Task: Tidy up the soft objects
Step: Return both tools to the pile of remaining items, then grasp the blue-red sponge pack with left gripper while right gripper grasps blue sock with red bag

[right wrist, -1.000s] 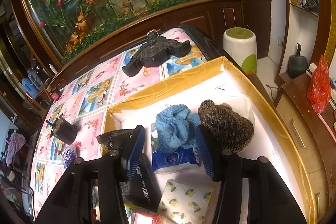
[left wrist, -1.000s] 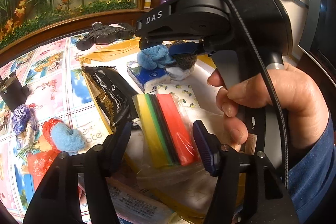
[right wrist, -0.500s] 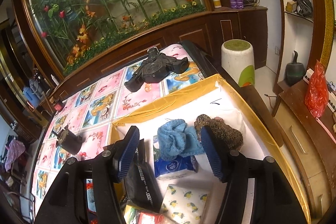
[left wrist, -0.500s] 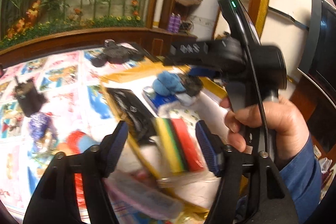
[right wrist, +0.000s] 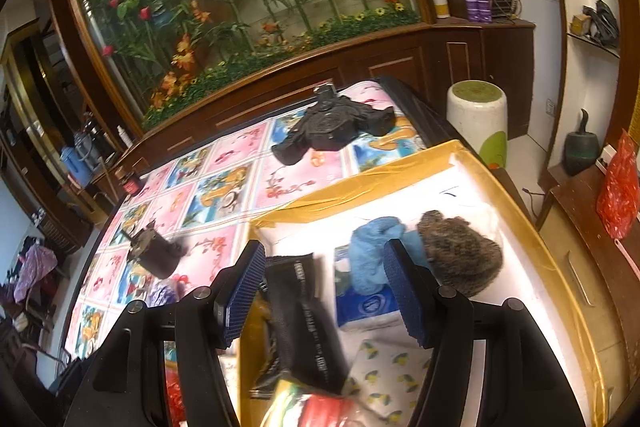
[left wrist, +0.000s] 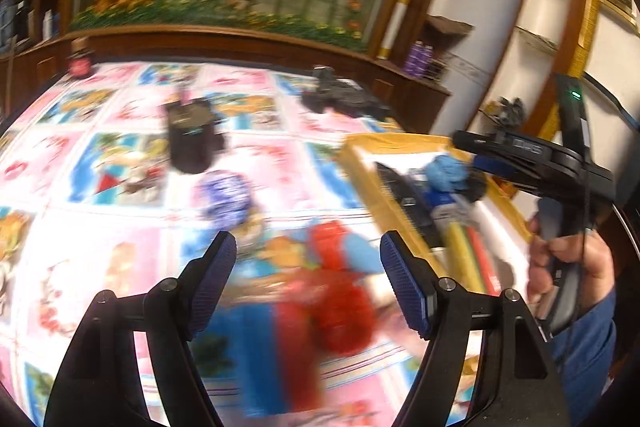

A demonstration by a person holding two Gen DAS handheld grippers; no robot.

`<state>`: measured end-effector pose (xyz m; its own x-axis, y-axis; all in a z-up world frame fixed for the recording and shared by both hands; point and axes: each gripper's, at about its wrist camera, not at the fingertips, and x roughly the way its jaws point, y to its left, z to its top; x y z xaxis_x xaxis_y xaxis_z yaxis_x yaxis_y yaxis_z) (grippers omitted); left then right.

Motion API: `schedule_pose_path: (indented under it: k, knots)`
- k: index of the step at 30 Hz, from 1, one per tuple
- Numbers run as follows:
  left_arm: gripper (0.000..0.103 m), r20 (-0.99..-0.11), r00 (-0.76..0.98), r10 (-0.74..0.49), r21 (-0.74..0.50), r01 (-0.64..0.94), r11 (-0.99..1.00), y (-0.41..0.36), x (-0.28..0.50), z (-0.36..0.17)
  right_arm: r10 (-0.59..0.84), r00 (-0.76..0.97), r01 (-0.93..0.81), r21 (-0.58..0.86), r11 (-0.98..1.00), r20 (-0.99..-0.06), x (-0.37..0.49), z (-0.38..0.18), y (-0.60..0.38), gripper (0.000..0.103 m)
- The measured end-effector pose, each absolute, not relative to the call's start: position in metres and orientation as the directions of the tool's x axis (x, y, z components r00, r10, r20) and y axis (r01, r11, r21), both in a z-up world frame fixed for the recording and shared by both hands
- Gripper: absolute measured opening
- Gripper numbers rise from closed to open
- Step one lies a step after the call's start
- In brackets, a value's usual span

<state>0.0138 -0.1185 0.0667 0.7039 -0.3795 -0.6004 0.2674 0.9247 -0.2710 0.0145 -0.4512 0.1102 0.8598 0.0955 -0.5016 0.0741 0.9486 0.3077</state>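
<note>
My left gripper (left wrist: 308,287) is open and empty above the patterned tablecloth, over a blurred red bag with a blue soft item (left wrist: 340,279). A purple soft bundle (left wrist: 226,195) lies farther ahead. My right gripper (right wrist: 324,295) is open and empty above the white tray with a yellow rim (right wrist: 560,267). The tray holds a blue knit cloth (right wrist: 372,251), a brown furry item (right wrist: 460,251), a blue tissue pack (right wrist: 368,307), a black pouch (right wrist: 304,319), a lemon-print pack (right wrist: 384,371) and coloured sponges (left wrist: 468,251). The right gripper also shows in the left wrist view (left wrist: 492,163).
A black bag (right wrist: 332,127) lies at the table's far end. A small dark pouch (left wrist: 192,139) stands on the cloth at the middle left. A white stool (right wrist: 476,115) stands beyond the table's right edge. A wooden ledge with artificial flowers runs behind.
My left gripper has swung left, away from the tray and the sponges, to over the red bag on the tablecloth. My right gripper has risen and pulled back a little over the tray.
</note>
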Motion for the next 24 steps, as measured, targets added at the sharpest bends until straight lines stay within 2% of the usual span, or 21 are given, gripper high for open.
schedule_pose_path:
  k: [7, 18, 20, 24]
  knots:
    - [0.074, -0.666, 0.634, -0.393, -0.305, 0.248, 0.919, -0.093, 0.012, 0.041, 0.115, 0.860, 0.045, 0.300, 0.953, -0.497, 0.014, 0.109, -0.437, 0.063]
    - [0.074, -0.701, 0.611, -0.367, -0.231, 0.293, 0.928, -0.106, -0.002, 0.032, 0.163, 0.849, -0.024, 0.271, 0.962, -0.503, 0.018, 0.104, -0.409, 0.064]
    - [0.074, -0.706, 0.607, -0.365, -0.222, 0.300, 0.928, -0.107, -0.004, 0.031, 0.202, 0.836, -0.075, 0.258, 0.963, -0.510, 0.020, 0.102, -0.396, 0.063]
    - [0.074, -0.718, 0.592, -0.367, -0.213, 0.316, 0.925, -0.111, -0.006, 0.029, 0.283, 0.796, -0.186, 0.228, 0.956, -0.535, 0.024, 0.097, -0.365, 0.053]
